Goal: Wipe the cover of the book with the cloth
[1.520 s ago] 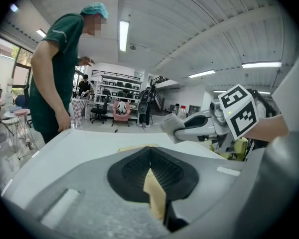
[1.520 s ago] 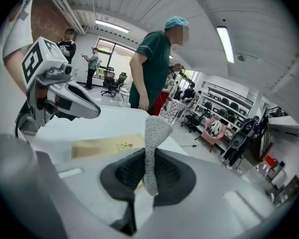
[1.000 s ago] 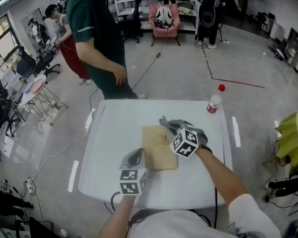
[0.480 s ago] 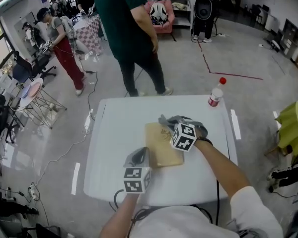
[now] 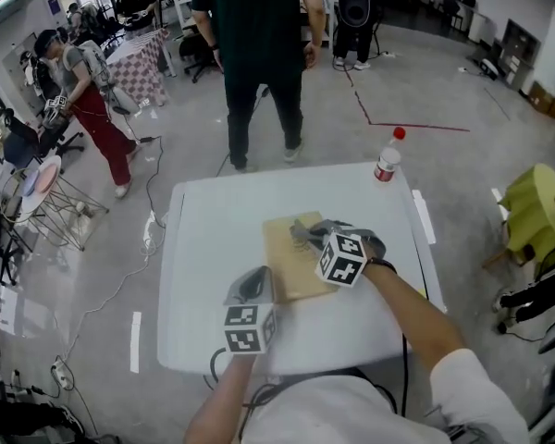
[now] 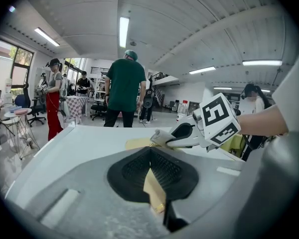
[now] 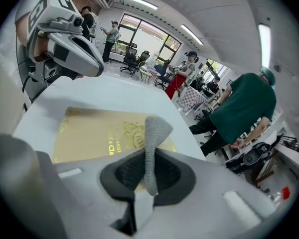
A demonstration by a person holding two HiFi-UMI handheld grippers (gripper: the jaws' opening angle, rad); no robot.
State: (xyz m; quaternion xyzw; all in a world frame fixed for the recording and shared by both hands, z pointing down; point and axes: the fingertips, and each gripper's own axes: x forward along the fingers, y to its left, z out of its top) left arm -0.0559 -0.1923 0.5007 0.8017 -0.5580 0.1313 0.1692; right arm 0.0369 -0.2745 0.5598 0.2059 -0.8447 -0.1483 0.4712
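Book (image 5: 279, 257) lengthwise, near-to-far on table (image 5: 203, 266)

Bare white table (image 5: 203, 266) opens left and far of the book (image 5: 282, 248); a bottle (image 5: 386, 163) stands at the far right corner, a person (image 5: 259, 44) just beyond the far edge.

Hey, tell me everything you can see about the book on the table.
The book is thin and tan-gold, and its smooth cover bears gilt lettering and an emblem. It lies closed and flat near the middle of the white table. The left gripper is shut on its near corner. The right gripper holds a grey knitted cloth over the cover; whether the cloth touches the cover cannot be told.
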